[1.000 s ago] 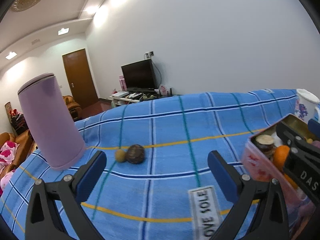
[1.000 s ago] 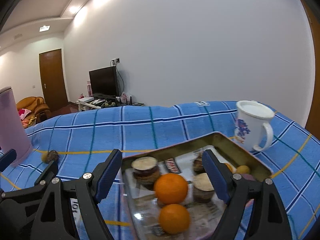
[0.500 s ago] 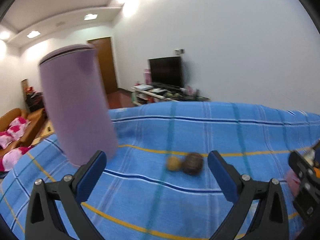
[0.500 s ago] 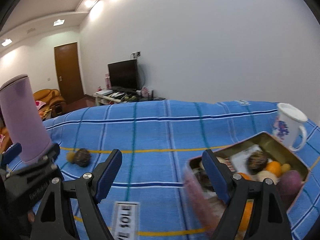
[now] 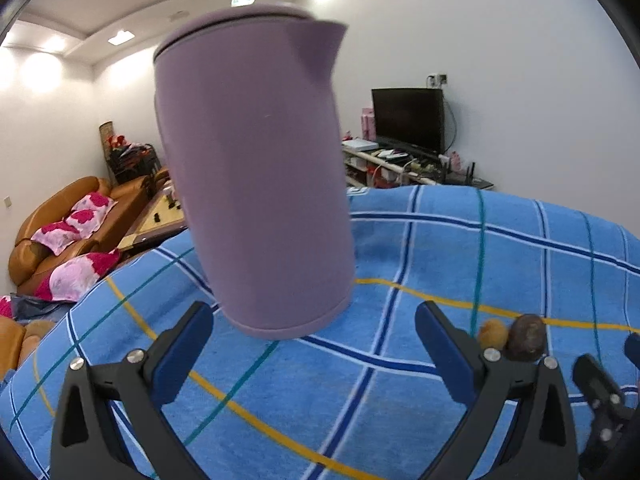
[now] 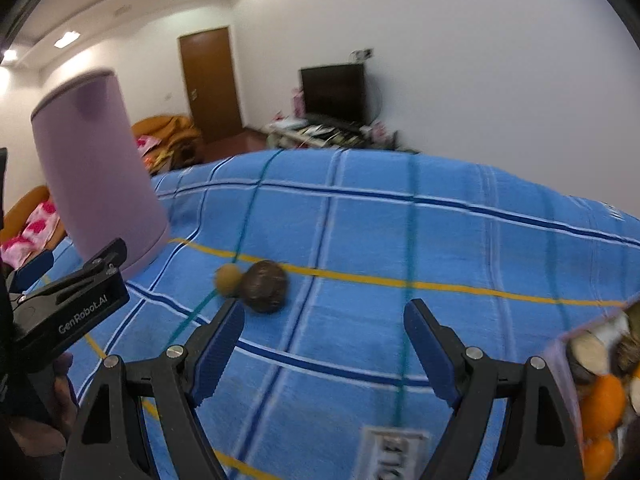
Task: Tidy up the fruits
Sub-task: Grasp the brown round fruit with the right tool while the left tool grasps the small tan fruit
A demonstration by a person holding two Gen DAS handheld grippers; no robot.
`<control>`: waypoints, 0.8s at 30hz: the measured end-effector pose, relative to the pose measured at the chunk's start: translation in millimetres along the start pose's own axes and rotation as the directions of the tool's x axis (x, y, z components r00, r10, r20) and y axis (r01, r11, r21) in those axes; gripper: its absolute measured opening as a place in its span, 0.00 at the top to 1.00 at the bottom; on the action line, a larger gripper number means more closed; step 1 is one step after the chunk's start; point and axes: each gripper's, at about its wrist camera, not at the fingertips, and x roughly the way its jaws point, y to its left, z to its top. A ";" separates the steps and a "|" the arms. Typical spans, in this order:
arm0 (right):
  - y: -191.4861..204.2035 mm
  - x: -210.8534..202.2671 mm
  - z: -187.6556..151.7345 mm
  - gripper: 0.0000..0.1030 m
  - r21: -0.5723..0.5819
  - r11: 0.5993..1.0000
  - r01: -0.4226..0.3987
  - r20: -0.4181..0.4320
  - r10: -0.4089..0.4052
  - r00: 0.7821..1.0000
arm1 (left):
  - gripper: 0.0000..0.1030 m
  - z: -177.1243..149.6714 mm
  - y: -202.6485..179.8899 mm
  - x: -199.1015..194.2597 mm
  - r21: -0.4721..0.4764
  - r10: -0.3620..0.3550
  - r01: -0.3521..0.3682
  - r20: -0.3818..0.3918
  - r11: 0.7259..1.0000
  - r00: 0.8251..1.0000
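A dark brown round fruit [image 6: 265, 286] and a small yellow-brown fruit [image 6: 228, 279] lie touching on the blue checked cloth [image 6: 400, 232]. My right gripper [image 6: 324, 344] is open and empty, just in front of them. In the left wrist view the same fruits, the dark one [image 5: 526, 337] and the small one [image 5: 494, 333], sit right of my open, empty left gripper [image 5: 314, 354]. A fruit tray [image 6: 600, 384] with oranges shows at the right edge of the right wrist view.
A tall purple jug [image 5: 256, 176] stands on the cloth right in front of the left gripper; it also shows in the right wrist view [image 6: 96, 168]. The left gripper's body [image 6: 68, 312] is at the left of the right wrist view. Sofas, a door and a TV are behind.
Both grippers have swung left. The jug now fills the left wrist view. The two loose fruits have come close to the right gripper, and the tray has slid to the right edge.
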 end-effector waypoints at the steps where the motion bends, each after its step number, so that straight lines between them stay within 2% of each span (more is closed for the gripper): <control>1: 4.6 7.0 3.5 0.19 -0.010 1.000 -0.009 -0.016 0.009 1.000 | 0.00 0.1 2.5 3.3 0.000 0.007 -0.007 -0.011 1.000 1.000; 2: 8.7 14.5 6.8 0.20 -0.021 1.000 -0.018 -0.034 0.017 0.999 | 0.00 -0.3 5.3 6.7 -0.002 0.015 -0.015 -0.021 1.000 1.000; 4: 13.2 27.6 11.0 0.32 -0.041 0.999 -0.030 -0.068 0.028 0.997 | 0.00 -0.6 7.5 10.5 -0.007 0.027 -0.027 -0.036 1.000 0.999; 5: 15.5 35.1 13.7 0.35 -0.046 0.998 -0.046 -0.091 0.042 0.995 | 0.00 -1.1 9.2 12.9 -0.010 0.031 -0.031 -0.047 0.999 0.998; 10: 28.6 67.7 16.4 0.37 -0.080 0.993 -0.089 -0.201 0.072 0.977 | 0.00 -2.1 11.9 17.7 -0.026 0.010 -0.012 -0.076 1.000 0.997; 12: 32.3 74.8 17.9 0.42 -0.093 0.992 -0.085 -0.222 0.063 0.973 | 0.00 -1.7 11.3 17.0 -0.021 0.008 -0.010 -0.073 1.000 0.997; 13: 34.5 76.2 18.5 0.47 -0.110 0.991 -0.071 -0.220 0.046 0.975 | 0.00 -1.8 10.8 16.7 -0.018 0.009 -0.010 -0.071 1.000 0.997; 15: 37.3 76.9 18.0 0.52 -0.126 0.989 -0.071 -0.218 0.043 0.975 | 0.00 -2.1 10.7 16.5 -0.014 0.006 -0.007 -0.074 1.000 0.997; 16: 37.8 76.5 17.4 0.58 -0.128 0.989 -0.077 -0.217 0.048 0.975 | 0.00 -2.2 10.5 16.9 -0.013 0.003 -0.004 -0.078 1.000 0.997; 21: 25.7 65.7 11.8 0.58 -0.104 0.991 -0.084 -0.206 0.061 0.977 | 0.00 -0.9 12.2 22.0 -0.010 -0.001 0.000 -0.085 1.000 0.996; 24: 9.6 43.5 5.5 0.58 -0.063 0.995 -0.081 -0.147 0.071 0.987 | 0.00 -0.6 12.8 21.2 -0.015 -0.038 0.037 -0.076 0.999 0.996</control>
